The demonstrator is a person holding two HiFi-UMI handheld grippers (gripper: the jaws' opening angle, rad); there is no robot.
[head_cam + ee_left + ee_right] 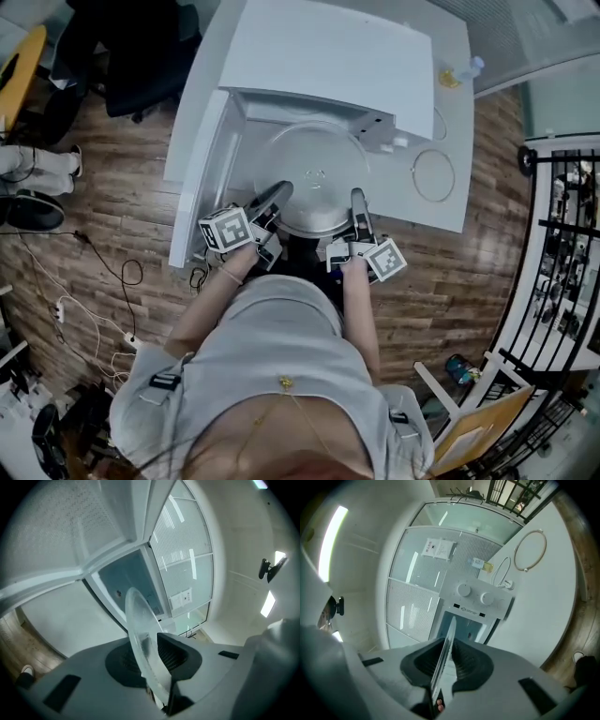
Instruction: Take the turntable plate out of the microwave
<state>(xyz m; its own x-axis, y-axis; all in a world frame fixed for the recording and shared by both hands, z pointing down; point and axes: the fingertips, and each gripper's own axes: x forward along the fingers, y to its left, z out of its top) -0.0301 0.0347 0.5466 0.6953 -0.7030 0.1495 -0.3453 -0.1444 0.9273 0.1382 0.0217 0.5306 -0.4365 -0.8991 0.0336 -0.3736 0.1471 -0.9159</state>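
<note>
The clear glass turntable plate (314, 183) hangs level in front of the open white microwave (328, 56), partly out over the table's front edge. My left gripper (279, 192) is shut on the plate's near-left rim and my right gripper (357, 199) on its near-right rim. In the left gripper view the plate (140, 625) stands edge-on between the dark pads of the left gripper (152, 653). In the right gripper view the plate (445, 651) is a thin edge pinched by the right gripper (444, 663), with the microwave's two-knob panel (480, 599) beyond.
The microwave door (202, 159) stands open at the left. On the white table (450, 211), right of the microwave, lies a roller ring (433, 175); a small bottle (464, 70) stands at the back. A black chair (141, 56) and floor cables (112, 281) are to the left, and a metal rack (562, 234) to the right.
</note>
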